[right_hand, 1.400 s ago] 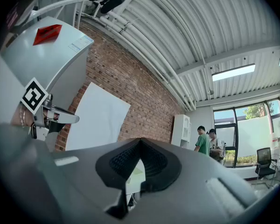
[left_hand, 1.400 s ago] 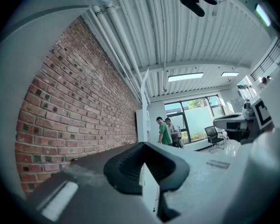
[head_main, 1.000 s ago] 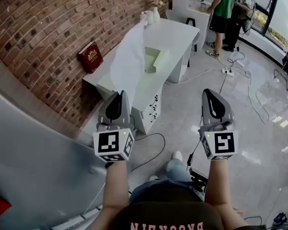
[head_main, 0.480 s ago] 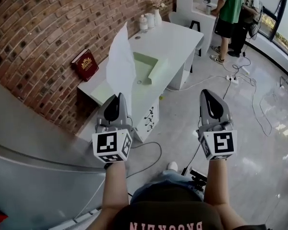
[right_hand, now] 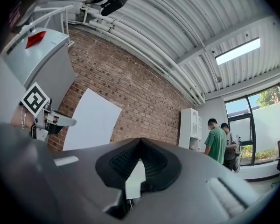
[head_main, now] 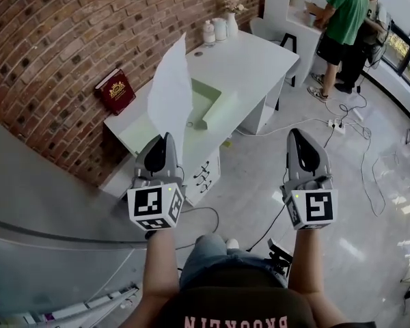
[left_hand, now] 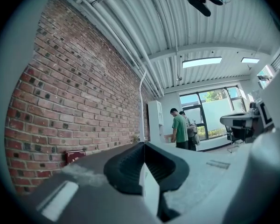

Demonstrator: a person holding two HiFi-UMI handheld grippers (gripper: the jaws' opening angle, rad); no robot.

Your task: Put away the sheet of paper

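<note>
A white sheet of paper (head_main: 171,91) stands upright in the air, pinched by its lower edge in my left gripper (head_main: 165,138), which is shut on it. In the left gripper view the sheet (left_hand: 141,101) shows edge-on as a thin white line rising from the closed jaws of the left gripper (left_hand: 143,144). My right gripper (head_main: 295,134) is held level with the left, about a forearm's length to its right, shut with nothing in it. The right gripper view shows its closed jaws (right_hand: 140,140), the sheet (right_hand: 91,120) and the left gripper (right_hand: 43,116) off to the left.
Ahead stands a white desk (head_main: 256,57) against the brick wall, with an open pale green folder (head_main: 206,106), small bottles (head_main: 217,29) and drawers (head_main: 203,175) below. A red book (head_main: 115,91) leans on the wall. Two people (head_main: 347,20) stand far right; cables (head_main: 355,132) lie on the floor.
The desk has come lower and nearer in the head view. Both grippers keep the same pose, and the sheet stays upright in the left one.
</note>
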